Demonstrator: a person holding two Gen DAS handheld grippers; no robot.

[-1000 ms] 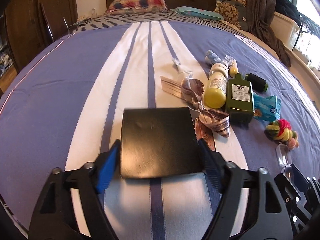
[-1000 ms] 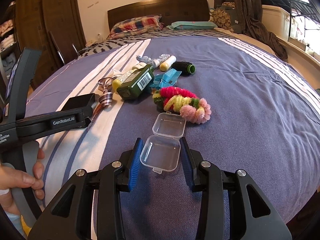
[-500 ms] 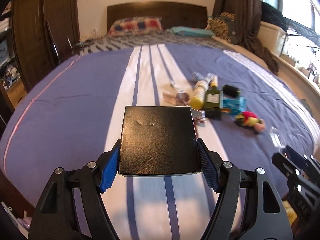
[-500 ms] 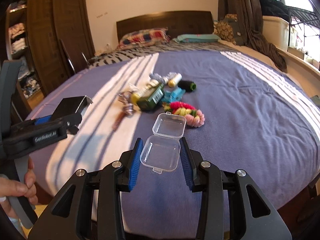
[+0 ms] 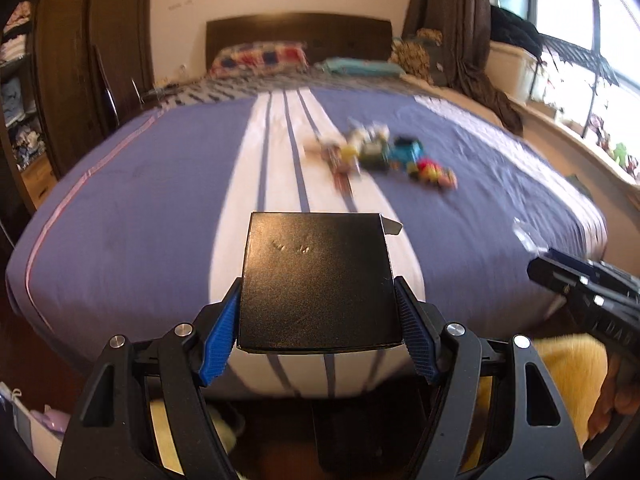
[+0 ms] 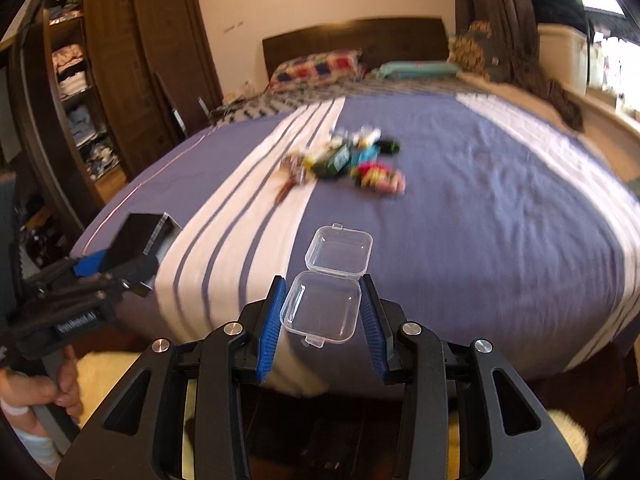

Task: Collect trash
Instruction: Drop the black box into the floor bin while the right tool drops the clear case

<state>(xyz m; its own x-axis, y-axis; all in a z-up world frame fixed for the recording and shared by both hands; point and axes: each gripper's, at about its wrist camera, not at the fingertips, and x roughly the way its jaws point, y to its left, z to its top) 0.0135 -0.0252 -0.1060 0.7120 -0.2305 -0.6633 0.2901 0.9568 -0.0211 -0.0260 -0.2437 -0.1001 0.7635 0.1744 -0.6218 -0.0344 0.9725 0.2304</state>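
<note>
This is looking like a bedroom in a home. A wide bed (image 5: 160, 184) with a blue and white striped cover is filling the middle of the frame, a dark headboard (image 5: 298, 34) and a checked pillow (image 5: 260, 56) lying at the top centre. A wooden wardrobe (image 6: 132, 76) with folded clothes is standing at the upper left, and brown curtains (image 5: 452, 20) are hanging by a window (image 5: 568, 12) at the upper right.

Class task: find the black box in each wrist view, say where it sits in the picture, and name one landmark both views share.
Left wrist view: black box at lower centre, clamped in the left tongs.
Right wrist view: black box at the left edge, mid-height.
Shared landmark: the dark wooden headboard.
</note>
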